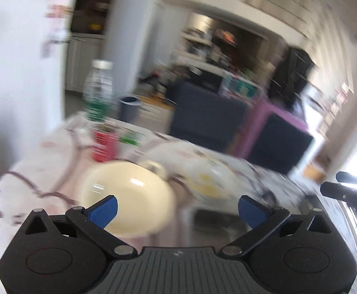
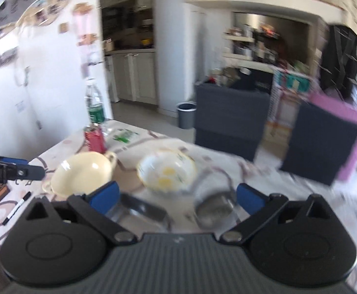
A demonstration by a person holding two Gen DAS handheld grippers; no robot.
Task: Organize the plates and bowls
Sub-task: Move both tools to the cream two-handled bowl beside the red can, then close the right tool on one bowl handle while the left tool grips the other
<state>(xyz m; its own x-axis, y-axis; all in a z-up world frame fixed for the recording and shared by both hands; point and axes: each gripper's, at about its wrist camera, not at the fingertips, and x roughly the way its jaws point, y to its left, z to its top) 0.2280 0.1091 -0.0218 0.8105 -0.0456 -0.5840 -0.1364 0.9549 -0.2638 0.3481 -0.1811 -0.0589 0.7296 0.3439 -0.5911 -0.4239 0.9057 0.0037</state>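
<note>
Right wrist view is showing both grippers (image 2: 176, 196) gaping wide and empty, hovering between pickups; next likely needs grasping the cream glazed bowl (image 2: 80, 174) beside the yellow-flowered white bowl (image 2: 166, 172).

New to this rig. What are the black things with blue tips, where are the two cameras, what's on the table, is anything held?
No robot arm here: a person carries a two-finger gripper in each hand, and each has a fisheye camera looking forward along its fingers. The left wrist view shows the left gripper; the right wrist view shows the right gripper. The blue tips are the finger pads. Both stand wide open with nothing between them, so nothing is held. On the patterned table lie a cream bowl, a white bowl with yellow flowers, a red can, a clear bottle with a green label and a black marker. Metal pieces lie nearest; they are too blurred to name.
</note>
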